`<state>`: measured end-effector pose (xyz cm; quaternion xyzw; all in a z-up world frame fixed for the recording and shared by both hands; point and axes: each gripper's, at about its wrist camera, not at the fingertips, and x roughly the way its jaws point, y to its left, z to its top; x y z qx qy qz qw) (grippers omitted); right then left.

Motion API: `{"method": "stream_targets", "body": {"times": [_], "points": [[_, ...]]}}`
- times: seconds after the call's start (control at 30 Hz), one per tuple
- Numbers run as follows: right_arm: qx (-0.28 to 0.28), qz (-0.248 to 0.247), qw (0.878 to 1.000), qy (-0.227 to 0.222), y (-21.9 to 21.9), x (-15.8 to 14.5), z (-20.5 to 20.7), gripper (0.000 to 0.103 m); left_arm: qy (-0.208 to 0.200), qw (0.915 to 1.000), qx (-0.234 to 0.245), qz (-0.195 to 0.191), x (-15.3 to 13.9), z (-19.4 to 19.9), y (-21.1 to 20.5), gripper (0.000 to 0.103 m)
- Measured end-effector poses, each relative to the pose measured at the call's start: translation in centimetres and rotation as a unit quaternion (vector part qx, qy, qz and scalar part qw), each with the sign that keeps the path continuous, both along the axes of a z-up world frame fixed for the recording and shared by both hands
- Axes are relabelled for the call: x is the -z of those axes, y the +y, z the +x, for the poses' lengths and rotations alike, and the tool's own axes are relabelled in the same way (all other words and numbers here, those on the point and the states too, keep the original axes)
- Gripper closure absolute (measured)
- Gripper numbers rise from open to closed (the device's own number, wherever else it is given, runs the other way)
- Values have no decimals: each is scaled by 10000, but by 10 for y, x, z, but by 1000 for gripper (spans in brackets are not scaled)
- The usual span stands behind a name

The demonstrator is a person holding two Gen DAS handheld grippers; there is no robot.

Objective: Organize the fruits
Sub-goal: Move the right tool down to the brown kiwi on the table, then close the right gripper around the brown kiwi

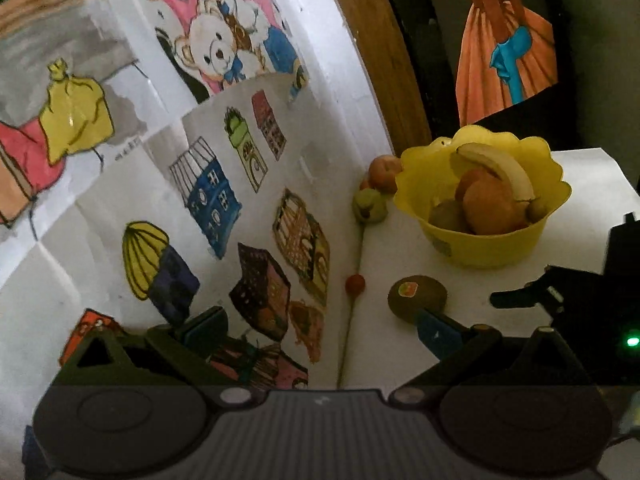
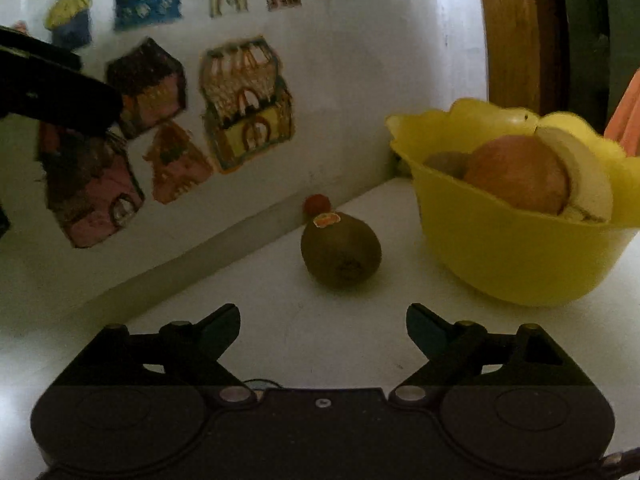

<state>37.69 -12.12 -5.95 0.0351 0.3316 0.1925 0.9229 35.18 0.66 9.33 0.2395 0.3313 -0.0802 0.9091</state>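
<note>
A brown kiwi [image 2: 341, 254] with an orange sticker lies on the white tabletop [image 2: 304, 340], straight ahead of my open right gripper [image 2: 323, 330], a short way beyond its fingertips. In the left wrist view the same kiwi [image 1: 417, 297] sits just past the right finger of my open left gripper [image 1: 320, 330], which holds nothing. A small red fruit [image 1: 355, 284] rests against the wall behind the kiwi. The yellow scalloped bowl [image 1: 486, 248] holds a banana [image 1: 500, 168], an orange-red fruit [image 1: 490, 206] and kiwis. A peach [image 1: 384, 172] and a green fruit [image 1: 370, 204] lie left of the bowl by the wall.
A white wall [image 1: 344, 92] covered in coloured house drawings borders the table on the left. A wooden frame [image 1: 372, 40] rises behind the bowl. The right gripper's dark body [image 1: 560, 292] shows at the right of the left wrist view.
</note>
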Motion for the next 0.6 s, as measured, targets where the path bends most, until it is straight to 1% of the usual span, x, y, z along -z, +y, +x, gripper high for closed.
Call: {"method": "stream_targets", "body": {"times": [0.13, 0.2, 0.3, 0.43, 0.53, 0.6], "points": [[142, 0, 9999, -37, 10, 4, 13, 14, 92, 9999, 129, 61, -2, 6, 1, 0], [235, 24, 9997, -94, 12, 6, 21, 14, 121, 9995, 238, 172, -3, 6, -2, 0], [316, 66, 9994, -114, 14, 9, 33, 15, 55, 9984, 425, 363, -2, 5, -7, 0], [310, 65, 9994, -154, 21, 13, 43, 16, 120, 9983, 439, 354, -3, 9, -8, 0], [310, 142, 9993, -178, 23, 11, 49, 16, 175, 9977, 477, 442, -2, 12, -10, 0], [329, 88, 9992, -198, 25, 10, 53, 16, 215, 9974, 514, 465, -2, 14, -12, 0]]}}
